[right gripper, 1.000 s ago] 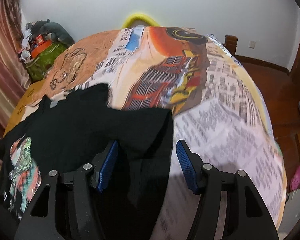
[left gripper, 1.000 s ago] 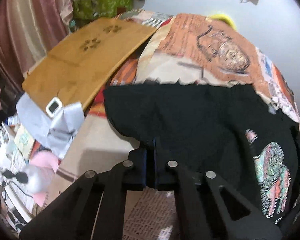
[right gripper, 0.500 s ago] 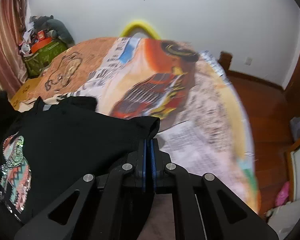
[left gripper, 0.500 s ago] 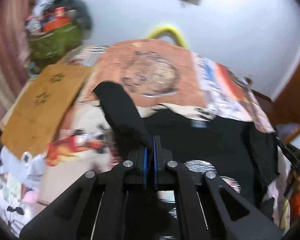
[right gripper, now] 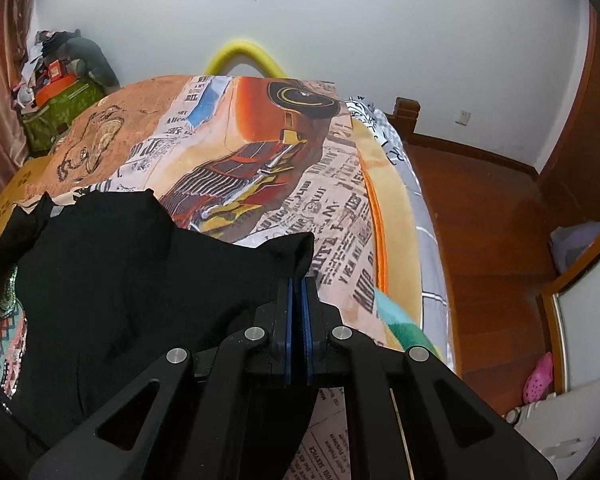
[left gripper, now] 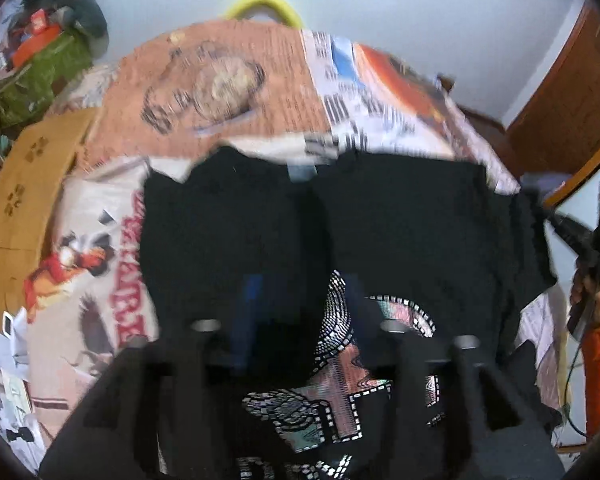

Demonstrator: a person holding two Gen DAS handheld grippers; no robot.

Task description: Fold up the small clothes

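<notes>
**Black tee mid-fold on the bed, sleeve pinched on my right side**

So here's where I'm at. The black t-shirt (left gripper: 400,220) is spread over the bed (right gripper: 340,184), filling the middle of the left wrist view, collar toward the top of the frame and the sparkly patterned print (left gripper: 340,360) low in the center.

My right gripper (right gripper: 298,300) has its fingers pressed together on the sleeve hem (right gripper: 296,248), which sits center frame in the right wrist view, lifted a bit off the newspaper-print bedspread.

The left gripper (left gripper: 300,300) is blurry, but I can see one blue pad at center left with the arms set wide, so I'd call the fingers apart with nothing in them.

Handling-wise, I reckon it's light, floppy knit that drapes and bunches easily. Hems and seams look like the best spots to pinch, since they're doubled up. The studded print probably folds stiffer than the rest.
</notes>
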